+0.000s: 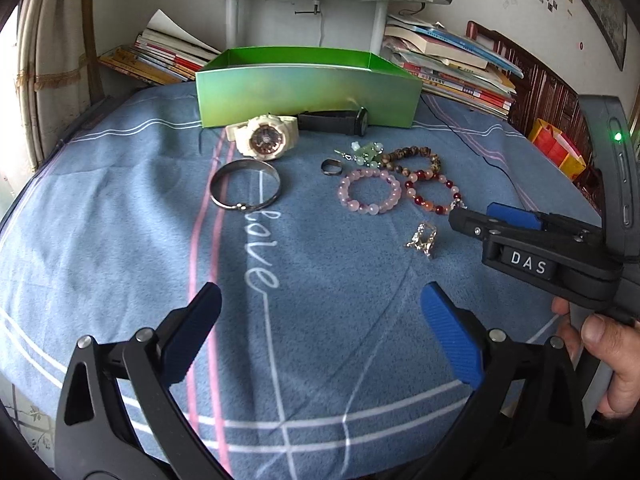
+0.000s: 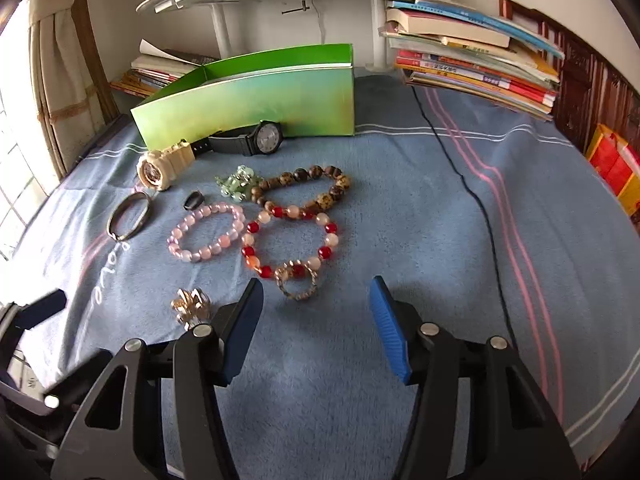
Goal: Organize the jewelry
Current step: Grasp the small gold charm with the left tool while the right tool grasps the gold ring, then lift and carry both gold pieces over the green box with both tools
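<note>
The right gripper (image 2: 316,324) hovers low over the blue blanket (image 2: 400,220) with its jaws spread wide and empty. Just ahead of its tips lies the red-and-white bead bracelet (image 2: 290,240), flat, its silver charm ring (image 2: 298,286) nearest the left pad. The left gripper (image 1: 320,340), also spread and empty, sits further back from the pile. The green box (image 2: 248,104) stands open-topped beyond the jewelry, with both watches against its front wall. To the right the blanket is bare except for a black cable (image 2: 472,184), leaving room to lift and carry.
</note>
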A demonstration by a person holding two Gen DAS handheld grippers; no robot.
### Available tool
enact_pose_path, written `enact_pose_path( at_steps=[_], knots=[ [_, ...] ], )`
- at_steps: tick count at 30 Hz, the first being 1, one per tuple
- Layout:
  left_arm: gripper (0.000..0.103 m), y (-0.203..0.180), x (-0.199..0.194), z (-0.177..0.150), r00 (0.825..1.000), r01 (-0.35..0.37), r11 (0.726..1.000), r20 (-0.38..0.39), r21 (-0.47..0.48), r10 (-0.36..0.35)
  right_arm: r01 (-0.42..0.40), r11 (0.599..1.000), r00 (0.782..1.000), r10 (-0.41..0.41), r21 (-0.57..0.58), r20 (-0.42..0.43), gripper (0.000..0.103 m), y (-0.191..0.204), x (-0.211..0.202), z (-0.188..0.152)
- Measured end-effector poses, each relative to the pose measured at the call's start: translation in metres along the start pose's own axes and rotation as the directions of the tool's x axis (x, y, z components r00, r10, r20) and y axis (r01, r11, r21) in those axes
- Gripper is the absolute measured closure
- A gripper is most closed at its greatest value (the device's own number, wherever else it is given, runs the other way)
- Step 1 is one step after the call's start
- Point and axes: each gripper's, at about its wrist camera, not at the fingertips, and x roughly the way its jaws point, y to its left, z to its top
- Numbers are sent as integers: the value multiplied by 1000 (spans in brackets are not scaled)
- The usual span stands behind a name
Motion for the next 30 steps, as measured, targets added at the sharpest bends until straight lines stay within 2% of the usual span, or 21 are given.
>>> enact_pose_path(
  at_steps=[2, 5, 7, 10, 16, 20, 22, 23, 24, 26, 30],
  knots=[
    [12, -2, 6, 3, 1000, 2, 1000, -11, -5, -2, -12, 1000, 1000, 12, -5, -4, 57, 2, 2, 3],
    [13, -9, 15, 7, 1000, 13, 1000, -25, 4, -13, -22, 1000, 1000, 21, -23, -5, 68, 5, 4, 4],
    [13, -13, 18, 9, 999, 24, 1000, -25, 9, -24, -32, 999, 999, 32, -34, -2, 80, 6, 4, 3],
    [14, -19, 24, 12, 998, 44, 999, -33, 1, -44, -45, 998, 999, 45, -35, 8, 81, 5, 3, 1],
    [15, -39, 33, 20, 998, 61, 997, -37, 52, -59, -65, 998, 997, 65, 0, 45, 81, -8, -12, -3],
    [36, -51, 41, 25, 997, 62, 994, -48, 87, -58, -43, 999, 997, 42, 14, 67, 82, -19, -24, -5],
    [55, -52, 43, 27, 999, 46, 995, -29, 93, -44, -35, 999, 997, 33, 20, 67, 82, -25, -28, -8],
    [85, -51, 43, 28, 998, 50, 995, -28, 92, -47, -32, 999, 997, 30, 24, 69, 82, -27, -29, -8],
    [89, -49, 43, 29, 998, 60, 995, -34, 79, -57, -29, 999, 997, 27, 27, 70, 82, -28, -32, -10],
    [89, -41, 35, 29, 995, 94, 995, -18, 44, -93, -31, 999, 997, 29, 27, 75, 82, -29, -35, -12],
    [89, -30, 12, 25, 997, 63, 997, 30, 45, -65, -45, 999, 994, 43, 14, 102, 82, -22, -46, -15]
  ],
)
